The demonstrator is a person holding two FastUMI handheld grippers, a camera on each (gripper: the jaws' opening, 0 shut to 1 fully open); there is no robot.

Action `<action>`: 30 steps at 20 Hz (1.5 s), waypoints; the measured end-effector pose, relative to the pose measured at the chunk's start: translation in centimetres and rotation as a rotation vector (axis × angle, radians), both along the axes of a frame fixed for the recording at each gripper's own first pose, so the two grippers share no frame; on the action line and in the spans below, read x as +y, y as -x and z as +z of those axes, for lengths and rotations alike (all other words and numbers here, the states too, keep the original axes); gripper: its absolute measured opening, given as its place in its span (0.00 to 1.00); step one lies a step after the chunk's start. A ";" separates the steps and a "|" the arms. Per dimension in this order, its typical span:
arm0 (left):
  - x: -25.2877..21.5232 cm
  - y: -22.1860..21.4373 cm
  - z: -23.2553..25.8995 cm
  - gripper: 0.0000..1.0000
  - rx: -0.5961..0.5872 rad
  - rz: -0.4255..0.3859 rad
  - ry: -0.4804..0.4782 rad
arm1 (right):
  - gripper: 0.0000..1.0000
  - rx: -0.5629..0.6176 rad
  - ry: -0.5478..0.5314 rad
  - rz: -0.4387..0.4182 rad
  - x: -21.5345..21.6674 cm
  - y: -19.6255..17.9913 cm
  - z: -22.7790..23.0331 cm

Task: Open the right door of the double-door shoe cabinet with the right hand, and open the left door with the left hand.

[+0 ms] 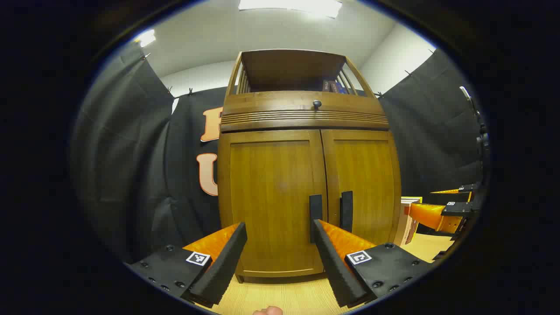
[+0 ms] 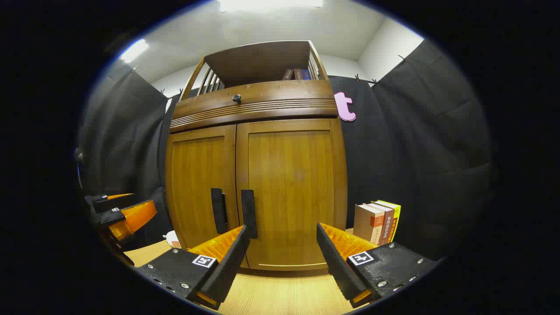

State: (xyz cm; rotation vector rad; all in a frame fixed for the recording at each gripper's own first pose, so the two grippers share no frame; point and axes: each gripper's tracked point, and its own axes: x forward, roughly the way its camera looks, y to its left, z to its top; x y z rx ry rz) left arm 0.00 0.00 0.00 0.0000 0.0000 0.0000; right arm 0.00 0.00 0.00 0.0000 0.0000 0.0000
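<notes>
Nearest, left gripper (image 1: 278,229) with fingers spread wide, holding nothing; right gripper (image 2: 282,232) likewise wide and empty. Underneath, pale wood-grain tabletop (image 2: 280,293). Just beyond, brown wooden double-door shoe cabinet (image 1: 306,175) — both doors closed, two black vertical handles (image 2: 248,213) side by side at the centre seam, one round black knob (image 2: 236,98) above. Three upright books (image 2: 377,222) beside it; spine writing unreadable. Behind, black cloth walls, white ceiling.
</notes>
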 end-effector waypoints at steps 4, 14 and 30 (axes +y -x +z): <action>0.9 0.0 -0.2 0.94 0.009 0.018 0.009 | 0.94 0.003 0.013 0.006 0.4 0.3 -0.1; 1.3 -0.5 0.1 0.97 -0.001 0.022 0.015 | 0.98 0.000 0.021 -0.002 0.6 0.3 -0.3; 1.0 -0.6 0.1 0.96 0.018 0.041 0.028 | 0.90 -0.017 0.041 0.048 1.5 -1.3 0.2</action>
